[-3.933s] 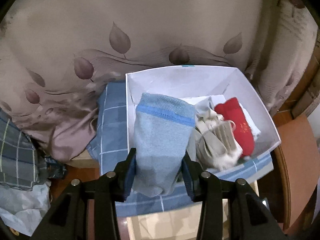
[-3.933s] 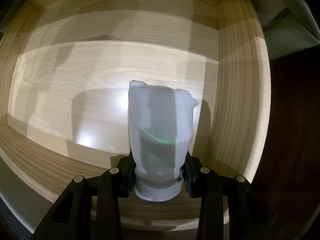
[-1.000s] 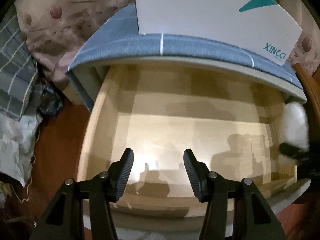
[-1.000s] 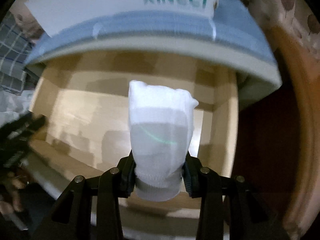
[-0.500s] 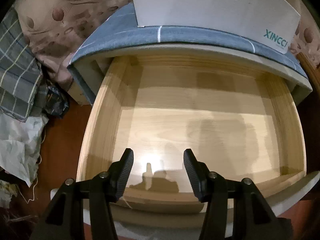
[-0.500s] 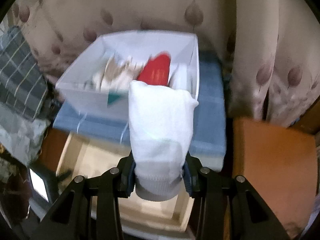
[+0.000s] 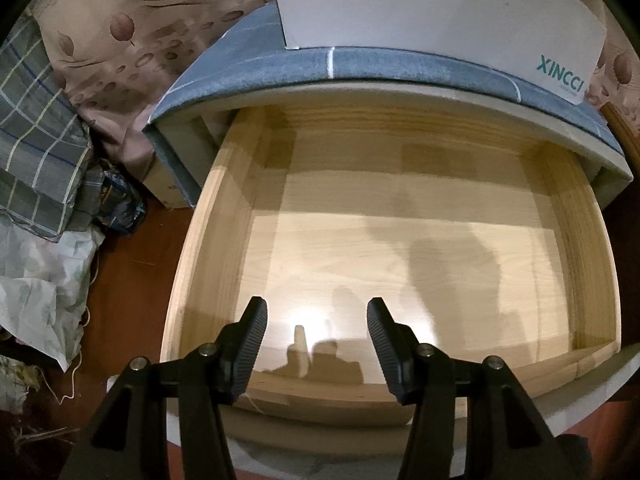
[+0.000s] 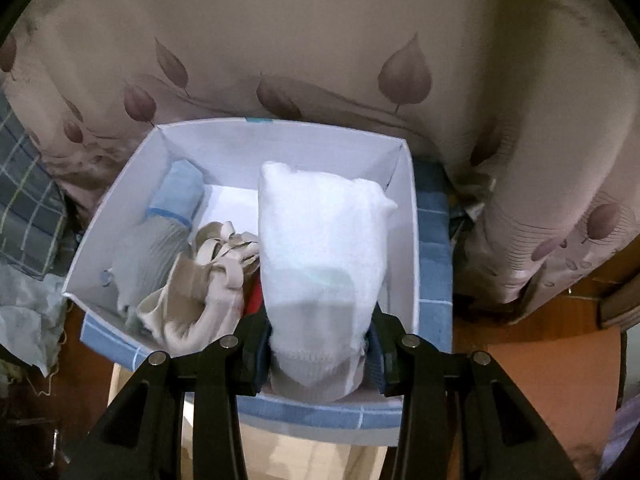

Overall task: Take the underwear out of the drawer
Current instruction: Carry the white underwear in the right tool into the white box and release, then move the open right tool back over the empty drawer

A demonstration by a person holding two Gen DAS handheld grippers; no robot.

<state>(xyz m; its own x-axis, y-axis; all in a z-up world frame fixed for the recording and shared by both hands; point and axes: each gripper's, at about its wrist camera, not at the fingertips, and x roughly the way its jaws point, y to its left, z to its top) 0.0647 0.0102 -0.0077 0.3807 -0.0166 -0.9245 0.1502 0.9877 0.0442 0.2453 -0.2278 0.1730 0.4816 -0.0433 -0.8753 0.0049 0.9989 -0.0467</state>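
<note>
The right gripper (image 8: 318, 344) clamps a white knitted underwear roll (image 8: 320, 264) over the white cardboard box (image 8: 408, 216), ready to drop it in, while the left gripper (image 7: 316, 332) gapes over the bare pale wooden drawer (image 7: 200, 264).

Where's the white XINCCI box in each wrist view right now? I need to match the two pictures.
Left wrist: the white box fills the top edge, only its outer front wall with the logo showing, above the open drawer.
Right wrist: the same box sits mid-frame, seen from above, clothes inside.
Shared landmark: the blue checked cloth under the box.
</note>
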